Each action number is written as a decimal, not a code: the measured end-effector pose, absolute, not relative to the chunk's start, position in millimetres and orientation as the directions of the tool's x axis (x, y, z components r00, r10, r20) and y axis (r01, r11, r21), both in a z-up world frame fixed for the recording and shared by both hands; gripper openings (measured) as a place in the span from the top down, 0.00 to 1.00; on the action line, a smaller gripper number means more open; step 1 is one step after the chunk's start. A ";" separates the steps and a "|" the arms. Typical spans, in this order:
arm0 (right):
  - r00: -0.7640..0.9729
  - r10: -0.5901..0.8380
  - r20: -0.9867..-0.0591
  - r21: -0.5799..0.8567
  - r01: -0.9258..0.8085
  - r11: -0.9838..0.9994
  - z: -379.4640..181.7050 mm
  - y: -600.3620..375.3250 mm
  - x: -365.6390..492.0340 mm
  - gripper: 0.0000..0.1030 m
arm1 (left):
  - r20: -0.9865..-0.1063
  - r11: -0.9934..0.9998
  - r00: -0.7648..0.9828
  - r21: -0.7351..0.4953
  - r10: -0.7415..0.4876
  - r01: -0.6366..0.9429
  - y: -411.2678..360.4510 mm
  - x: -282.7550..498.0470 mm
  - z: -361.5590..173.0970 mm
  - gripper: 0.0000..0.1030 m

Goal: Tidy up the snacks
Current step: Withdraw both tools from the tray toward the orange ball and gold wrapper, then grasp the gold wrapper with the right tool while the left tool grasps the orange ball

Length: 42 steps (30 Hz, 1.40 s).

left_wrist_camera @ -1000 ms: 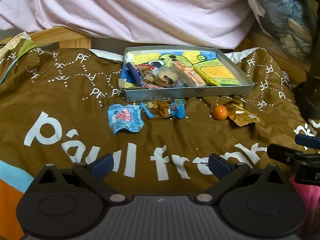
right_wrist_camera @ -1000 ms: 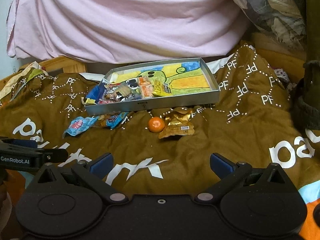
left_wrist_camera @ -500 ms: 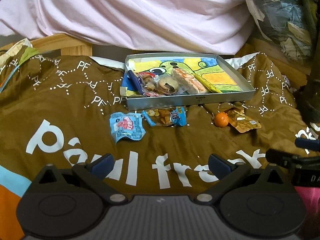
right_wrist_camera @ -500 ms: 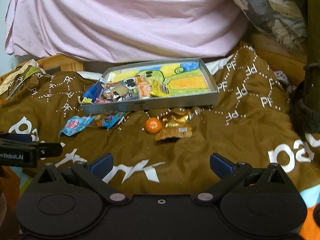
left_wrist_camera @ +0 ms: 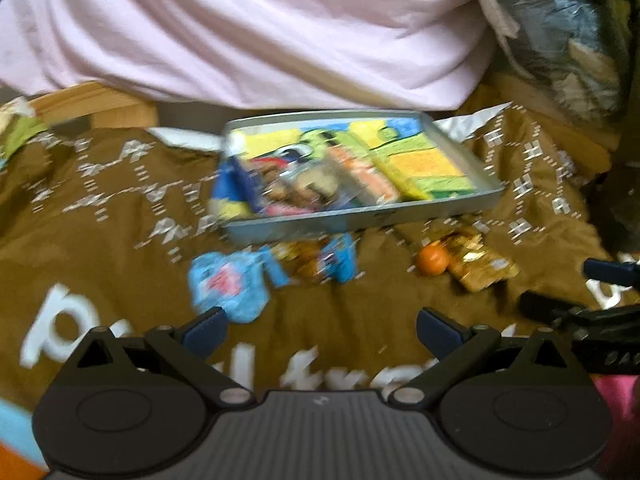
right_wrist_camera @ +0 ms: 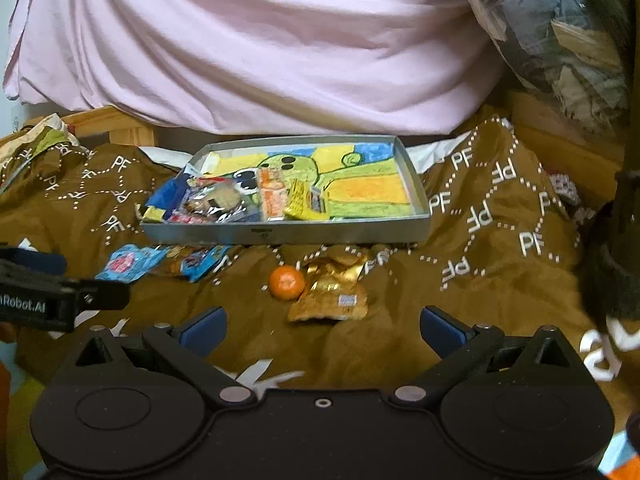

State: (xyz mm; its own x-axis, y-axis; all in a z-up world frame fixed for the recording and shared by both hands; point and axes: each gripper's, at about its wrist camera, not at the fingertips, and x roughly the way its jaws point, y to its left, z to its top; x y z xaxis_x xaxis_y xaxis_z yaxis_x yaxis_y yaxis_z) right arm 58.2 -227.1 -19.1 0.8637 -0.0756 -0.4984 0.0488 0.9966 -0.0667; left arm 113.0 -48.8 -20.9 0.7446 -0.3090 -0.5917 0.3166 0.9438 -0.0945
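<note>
A grey metal tray with a colourful cartoon bottom lies on the brown blanket and holds several snack packs at its left end. In front of it lie a light blue packet, a blue-and-gold packet, a small orange and a gold foil packet. My left gripper is open and empty, just short of the light blue packet. My right gripper is open and empty, just short of the gold packet.
The brown printed blanket covers the whole surface in folds. A pink sheet hangs behind the tray. A clear bag of stuff sits at the back right, a wooden frame at the back left. The left view is blurred.
Both grippers have moved forward toward the snacks; the packets and the orange now sit closer in both views. The left view has tilted and blurred. Nothing has been picked up.
</note>
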 end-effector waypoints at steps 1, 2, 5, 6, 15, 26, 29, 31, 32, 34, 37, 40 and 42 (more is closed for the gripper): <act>0.865 -0.076 -0.497 -0.075 0.045 0.996 -18.9 -227.9 61.7 0.01 | -0.587 0.937 0.741 -0.101 -0.326 0.333 -53.1 118.7 -19.7 0.00; 0.866 -0.077 -0.495 -0.086 0.039 0.996 -19.0 -228.5 66.3 0.01 | -0.583 0.931 0.738 -0.101 -0.341 0.350 -57.6 123.9 -18.7 0.00; 0.867 -0.086 -0.491 -0.133 0.023 0.991 -23.2 -230.1 82.0 0.01 | -0.576 0.916 0.731 -0.084 -0.366 0.392 -74.1 142.9 -18.0 0.00; 0.865 -0.092 -0.493 -0.152 0.018 0.988 -25.7 -230.4 88.0 0.01 | -0.579 0.911 0.724 -0.081 -0.374 0.405 -79.8 149.0 -19.1 0.00; 0.814 -0.064 -0.578 -0.226 -0.084 0.970 -49.8 -241.6 150.5 0.22 | -0.633 0.896 0.660 -0.128 -0.404 0.426 -111.0 198.4 -29.9 0.00; 0.767 -0.047 -0.639 -0.225 -0.128 0.966 -67.6 -242.3 161.9 0.53 | -0.632 0.877 0.632 -0.176 -0.449 0.447 -111.1 206.0 -30.5 0.01; 0.790 -0.039 -0.611 -0.210 -0.115 0.971 -63.5 -248.4 149.1 0.58 | -0.635 0.870 0.619 -0.189 -0.462 0.455 -110.9 206.3 -31.1 0.01; 0.802 -0.040 -0.595 -0.199 -0.100 0.975 -59.6 -253.8 138.2 0.63 | -0.630 0.859 0.609 -0.201 -0.481 0.471 -111.3 206.6 -30.9 0.01; 0.807 -0.042 -0.589 -0.189 -0.087 0.978 -57.3 -256.8 132.3 0.63 | -0.627 0.853 0.604 -0.206 -0.492 0.480 -112.0 206.7 -31.0 0.01; 0.816 -0.041 -0.577 -0.163 -0.066 0.984 -51.9 -262.3 121.9 0.68 | -0.623 0.836 0.591 -0.205 -0.513 0.509 -115.5 207.2 -32.5 0.01; 0.824 -0.036 -0.566 -0.146 -0.057 0.988 -45.6 -266.3 111.5 0.74 | -0.621 0.808 0.579 -0.162 -0.529 0.566 -126.5 207.4 -37.7 0.01; 0.827 -0.033 -0.561 -0.133 -0.051 0.990 -41.6 -268.4 103.2 0.76 | -0.619 0.784 0.581 -0.092 -0.528 0.614 -138.4 205.5 -44.6 0.03; 0.827 -0.030 -0.562 -0.121 -0.046 0.992 -41.0 -270.2 100.2 0.76 | -0.626 0.771 0.579 -0.058 -0.523 0.634 -144.6 206.2 -49.7 0.07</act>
State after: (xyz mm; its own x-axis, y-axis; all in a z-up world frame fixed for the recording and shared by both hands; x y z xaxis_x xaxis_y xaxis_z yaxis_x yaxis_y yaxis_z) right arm 100.2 -270.2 -41.0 0.8266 -0.0300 -0.5620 -0.0463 0.9916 -0.1211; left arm 206.2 -144.6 -49.7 0.5787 -0.5228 -0.6259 0.6340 0.7711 -0.0579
